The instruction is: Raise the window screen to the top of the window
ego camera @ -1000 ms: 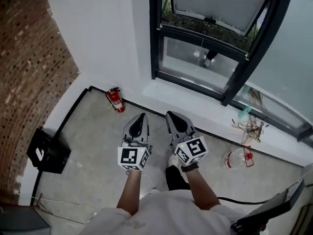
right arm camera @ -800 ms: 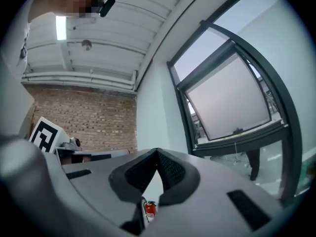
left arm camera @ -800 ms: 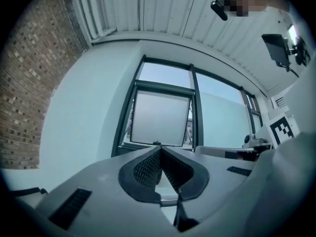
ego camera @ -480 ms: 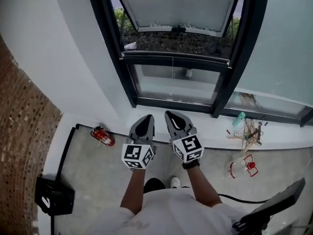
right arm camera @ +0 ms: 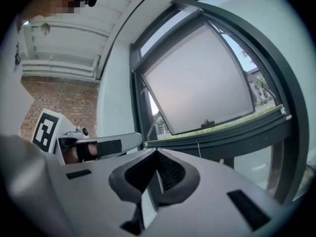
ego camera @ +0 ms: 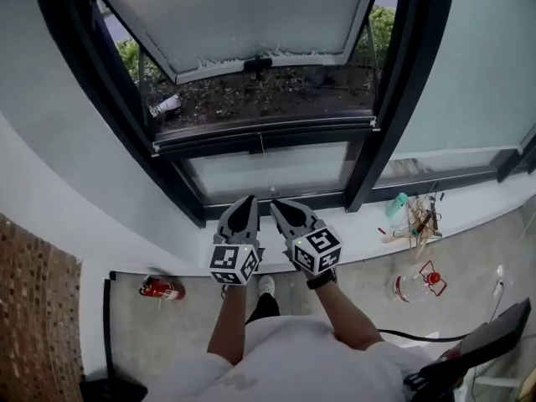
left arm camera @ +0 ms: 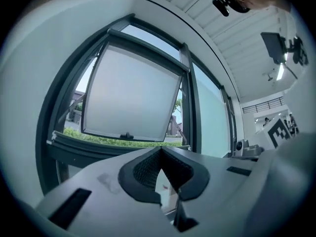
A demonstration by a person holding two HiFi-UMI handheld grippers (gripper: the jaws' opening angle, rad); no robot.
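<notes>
— Whereabouts of the roll-away window screen (ego camera: 264,131)?
— Low down, by the look of it. Only a pale grey rail showing along the black metal crossbar (ego camera: 218,147), with a thin white cord (ego camera: 261,145) dangling from its middle. No mesh to be made out across the opening. Above, just the frosted grey pane (ego camera: 251,11), tilted outward.
— And the grippers?
— Left gripper (ego camera: 246,199) and right gripper (ego camera: 276,204) both clenched on nothing. Side by side, level, near the white sill (ego camera: 360,224), well short of the rail.
— Handling?
— Probably light. Rail stiff and smooth, likely slippery under the pads. Mesh soft, easy to snag or tear. Perhaps some spring pull from a roller.
— Where to take hold?
— On the rail itself, never the mesh. Best near the middle, one gripper on either side of the cord, to keep it square in the frame. Off-centre: risk of jamming.
— First?
— Open up, reach the rail, clamp firmly, then lift evenly.
</notes>
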